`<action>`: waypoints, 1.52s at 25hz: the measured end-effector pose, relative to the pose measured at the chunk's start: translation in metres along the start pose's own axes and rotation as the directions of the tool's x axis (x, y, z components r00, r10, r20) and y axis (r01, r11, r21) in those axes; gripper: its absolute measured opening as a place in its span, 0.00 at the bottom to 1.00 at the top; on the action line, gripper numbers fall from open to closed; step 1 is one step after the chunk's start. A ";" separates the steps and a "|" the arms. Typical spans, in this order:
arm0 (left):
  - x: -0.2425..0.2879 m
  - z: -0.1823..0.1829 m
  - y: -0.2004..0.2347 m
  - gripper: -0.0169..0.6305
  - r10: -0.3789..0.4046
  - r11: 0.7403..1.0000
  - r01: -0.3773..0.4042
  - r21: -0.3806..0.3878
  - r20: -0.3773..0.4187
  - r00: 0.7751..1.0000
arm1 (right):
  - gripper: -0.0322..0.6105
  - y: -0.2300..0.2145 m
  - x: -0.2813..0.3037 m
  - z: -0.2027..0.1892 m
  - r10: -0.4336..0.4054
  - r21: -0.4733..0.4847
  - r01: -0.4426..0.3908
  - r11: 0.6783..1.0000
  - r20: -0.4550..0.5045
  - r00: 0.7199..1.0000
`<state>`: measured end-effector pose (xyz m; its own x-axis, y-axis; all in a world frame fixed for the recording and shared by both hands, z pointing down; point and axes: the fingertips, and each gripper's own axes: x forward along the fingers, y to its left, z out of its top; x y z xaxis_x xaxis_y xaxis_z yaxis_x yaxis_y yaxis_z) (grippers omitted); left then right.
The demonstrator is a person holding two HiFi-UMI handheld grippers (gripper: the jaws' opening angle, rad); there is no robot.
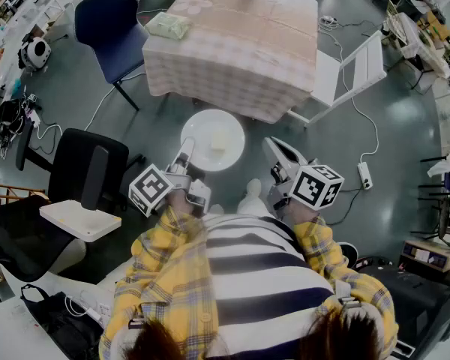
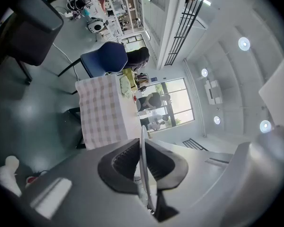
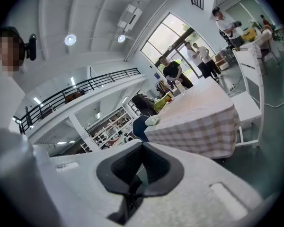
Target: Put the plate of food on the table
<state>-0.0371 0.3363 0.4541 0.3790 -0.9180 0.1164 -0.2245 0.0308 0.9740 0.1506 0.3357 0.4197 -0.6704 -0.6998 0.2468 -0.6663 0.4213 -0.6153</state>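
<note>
The jaws of the left gripper (image 2: 143, 163) are clamped on the thin rim of the white plate (image 2: 142, 138), which shows edge-on between the ribbed pads in the left gripper view. In the head view the left gripper (image 1: 186, 151) holds the plate (image 1: 198, 126) by its near-left edge. The plate rides out over the floor with a pale piece of food (image 1: 219, 140) sitting a little right of its middle. The right gripper (image 3: 141, 156) has its jaws drawn together with nothing between them. In the head view it (image 1: 274, 148) hangs just right of the plate without touching it.

Beyond the plate, on the far side, stands the counter (image 1: 236, 47) under a checked cloth. A green bundle (image 1: 169, 25) lies at its left edge, a blue chair (image 1: 109, 21) stands to its left and a white folding chair (image 1: 354, 67) to its right.

I judge this to be the carry: the plate is lifted and gripped, but it is short of the counter's near edge. The next move calls for bringing the plate forward and up over the cloth while keeping it level, since a one-sided grip lets the far rim sag and the food slide. A bare patch right of the green bundle looks the best place to set it down, and the jaws should open only once the plate is resting there.
</note>
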 end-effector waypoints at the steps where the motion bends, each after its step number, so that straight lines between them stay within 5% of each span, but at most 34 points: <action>1: 0.000 0.000 0.000 0.05 -0.001 1.000 0.001 0.001 0.001 1.000 | 0.04 0.000 0.001 -0.001 0.001 0.000 -0.001 1.000 0.000 1.000; 26: 0.006 0.012 0.012 0.06 0.003 1.000 -0.003 -0.024 -0.006 1.000 | 0.05 -0.004 0.015 -0.014 0.009 0.059 -0.009 0.998 -0.005 1.000; 38: 0.093 0.053 0.022 0.06 0.011 0.999 -0.010 -0.046 0.007 1.000 | 0.05 -0.048 0.101 0.042 0.035 0.082 -0.034 0.996 -0.009 0.999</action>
<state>-0.0539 0.2305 0.4760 0.3701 -0.9205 0.1253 -0.1867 0.0584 0.9807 0.1289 0.2204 0.4430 -0.6963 -0.6795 0.2314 -0.6139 0.3966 -0.6825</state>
